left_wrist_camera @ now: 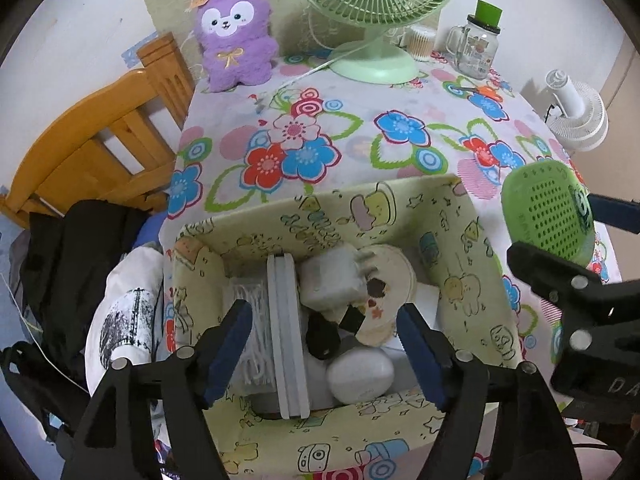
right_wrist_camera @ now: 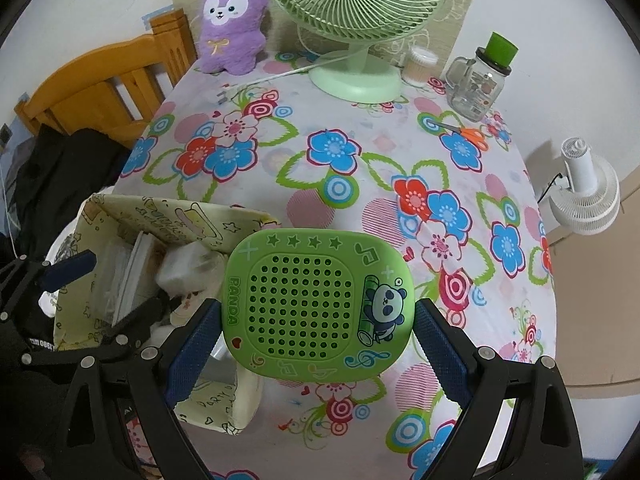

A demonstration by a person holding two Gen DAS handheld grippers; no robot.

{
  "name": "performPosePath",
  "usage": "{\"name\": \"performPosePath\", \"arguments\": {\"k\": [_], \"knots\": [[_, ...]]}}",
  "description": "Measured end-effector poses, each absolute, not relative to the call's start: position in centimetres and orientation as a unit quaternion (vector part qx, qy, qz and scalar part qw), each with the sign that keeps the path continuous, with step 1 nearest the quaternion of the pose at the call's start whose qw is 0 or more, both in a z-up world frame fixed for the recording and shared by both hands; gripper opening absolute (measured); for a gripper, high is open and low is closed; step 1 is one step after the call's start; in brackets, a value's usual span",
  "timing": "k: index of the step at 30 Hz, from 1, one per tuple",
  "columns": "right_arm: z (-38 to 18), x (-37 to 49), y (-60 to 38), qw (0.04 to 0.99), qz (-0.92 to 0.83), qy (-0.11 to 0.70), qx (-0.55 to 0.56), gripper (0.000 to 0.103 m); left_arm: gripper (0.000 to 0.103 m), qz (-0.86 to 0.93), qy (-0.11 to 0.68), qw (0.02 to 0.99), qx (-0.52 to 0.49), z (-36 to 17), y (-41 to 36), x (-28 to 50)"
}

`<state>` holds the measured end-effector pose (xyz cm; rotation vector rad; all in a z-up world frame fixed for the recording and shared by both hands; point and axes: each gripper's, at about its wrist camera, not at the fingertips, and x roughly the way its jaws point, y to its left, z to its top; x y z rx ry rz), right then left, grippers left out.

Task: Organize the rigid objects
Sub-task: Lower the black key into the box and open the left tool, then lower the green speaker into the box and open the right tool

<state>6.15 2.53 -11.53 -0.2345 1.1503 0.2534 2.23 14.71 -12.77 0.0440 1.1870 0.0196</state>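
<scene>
A yellow cartoon-print fabric box [left_wrist_camera: 460, 240] stands at the table's near left edge; it also shows in the right wrist view [right_wrist_camera: 168, 216]. It holds a white charger [left_wrist_camera: 332, 280], a grey-white flat slab [left_wrist_camera: 286, 336], a white egg-shaped object [left_wrist_camera: 360, 376] and a round cream disc [left_wrist_camera: 394, 276]. My left gripper [left_wrist_camera: 322, 352] is open, its fingers over the box's inside. My right gripper [right_wrist_camera: 316, 336] is shut on a green panda speaker [right_wrist_camera: 316, 304], held above the table just right of the box; the speaker also shows in the left wrist view [left_wrist_camera: 548, 212].
A green desk fan [right_wrist_camera: 352, 20], purple plush [right_wrist_camera: 232, 20], glass mug jar with green lid [right_wrist_camera: 480, 80], cotton swab tub [right_wrist_camera: 418, 64] and orange scissors [right_wrist_camera: 470, 134] stand at the back of the flowered tablecloth [right_wrist_camera: 360, 184]. A wooden chair [left_wrist_camera: 92, 140] with dark clothes is left; a white fan [right_wrist_camera: 584, 196] right.
</scene>
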Motion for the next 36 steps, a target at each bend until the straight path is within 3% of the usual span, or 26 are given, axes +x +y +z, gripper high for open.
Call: {"name": "performPosePath", "arguments": {"k": [18, 36], "knots": [[-11.5, 5.5, 6.7, 0.818, 0.167, 0.535, -0.130, 0.095, 0.095, 0.018, 0.584, 0.810, 0.045, -14.1, 15.4, 1.2], [-13.5, 5.4, 9.3, 0.797, 0.215, 0.549, -0.132, 0.097, 0.096, 0.020, 0.598, 0.801, 0.020, -14.3, 16.8, 1.2]]}}
